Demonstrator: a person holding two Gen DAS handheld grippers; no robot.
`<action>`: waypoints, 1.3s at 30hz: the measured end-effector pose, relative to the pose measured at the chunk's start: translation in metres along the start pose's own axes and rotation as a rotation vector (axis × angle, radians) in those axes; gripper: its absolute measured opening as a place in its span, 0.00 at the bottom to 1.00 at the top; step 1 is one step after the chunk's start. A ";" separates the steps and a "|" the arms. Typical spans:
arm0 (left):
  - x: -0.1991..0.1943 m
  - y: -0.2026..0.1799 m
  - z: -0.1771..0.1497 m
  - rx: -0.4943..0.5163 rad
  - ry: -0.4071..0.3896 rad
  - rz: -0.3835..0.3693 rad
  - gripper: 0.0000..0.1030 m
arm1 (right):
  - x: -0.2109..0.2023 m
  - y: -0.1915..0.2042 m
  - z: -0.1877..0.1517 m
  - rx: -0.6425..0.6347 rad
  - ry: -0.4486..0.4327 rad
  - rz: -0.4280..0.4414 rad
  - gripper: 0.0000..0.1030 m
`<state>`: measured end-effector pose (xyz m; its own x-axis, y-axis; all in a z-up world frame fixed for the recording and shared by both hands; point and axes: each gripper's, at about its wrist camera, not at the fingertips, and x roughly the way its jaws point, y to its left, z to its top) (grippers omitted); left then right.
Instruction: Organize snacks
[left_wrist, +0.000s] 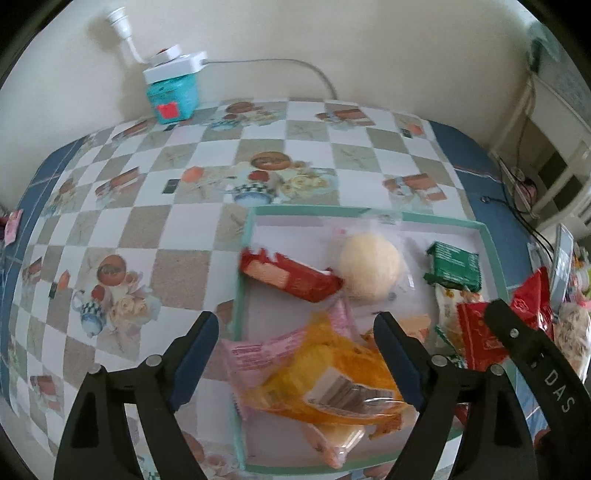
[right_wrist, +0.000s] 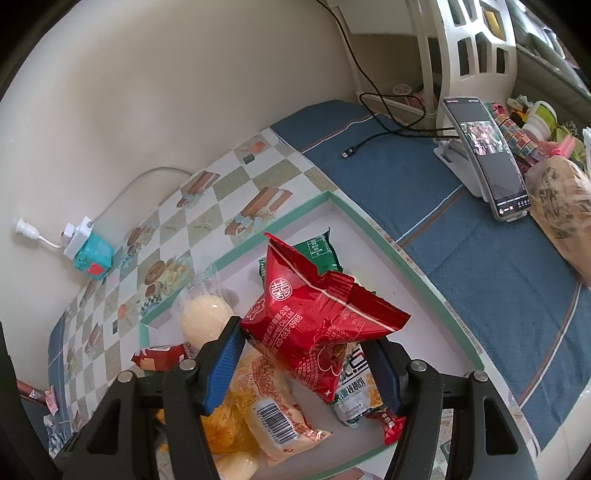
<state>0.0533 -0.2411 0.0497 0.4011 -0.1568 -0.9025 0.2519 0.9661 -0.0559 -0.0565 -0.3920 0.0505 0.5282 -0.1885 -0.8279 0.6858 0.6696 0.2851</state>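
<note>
A shallow white tray with a green rim (left_wrist: 314, 210) (right_wrist: 369, 221) holds several snacks: a red wafer packet (left_wrist: 291, 275), a round pale bun in clear wrap (left_wrist: 369, 266) (right_wrist: 207, 317) and a green packet (left_wrist: 452, 266) (right_wrist: 317, 247). My left gripper (left_wrist: 295, 325) hangs open over the tray's near left corner. An orange-yellow packet (left_wrist: 325, 376) lies between and below its fingers, apart from the pads. My right gripper (right_wrist: 303, 339) is shut on a red foil packet (right_wrist: 314, 317) (left_wrist: 532, 295), held above the tray's right side. A yellow barcoded packet (right_wrist: 273, 406) lies under it.
A teal box with a white power adapter (left_wrist: 171, 96) (right_wrist: 90, 254) stands by the wall at the back left. On the blue cloth right of the tray are a phone on a stand (right_wrist: 484, 155), a black cable (right_wrist: 369, 140) and a bagged loaf (right_wrist: 561, 210).
</note>
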 end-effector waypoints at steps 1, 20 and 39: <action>-0.001 0.004 0.001 -0.013 0.000 0.006 0.84 | 0.000 0.000 0.000 0.001 0.000 0.000 0.66; -0.004 0.076 0.007 -0.266 0.015 0.030 0.84 | 0.011 0.016 -0.004 -0.058 0.040 -0.019 0.91; 0.008 0.106 -0.002 -0.322 0.065 0.135 0.84 | 0.016 0.040 -0.014 -0.169 0.062 -0.066 1.00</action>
<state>0.0817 -0.1398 0.0363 0.3524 -0.0198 -0.9356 -0.0946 0.9939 -0.0567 -0.0275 -0.3578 0.0417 0.4495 -0.1945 -0.8719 0.6213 0.7693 0.1488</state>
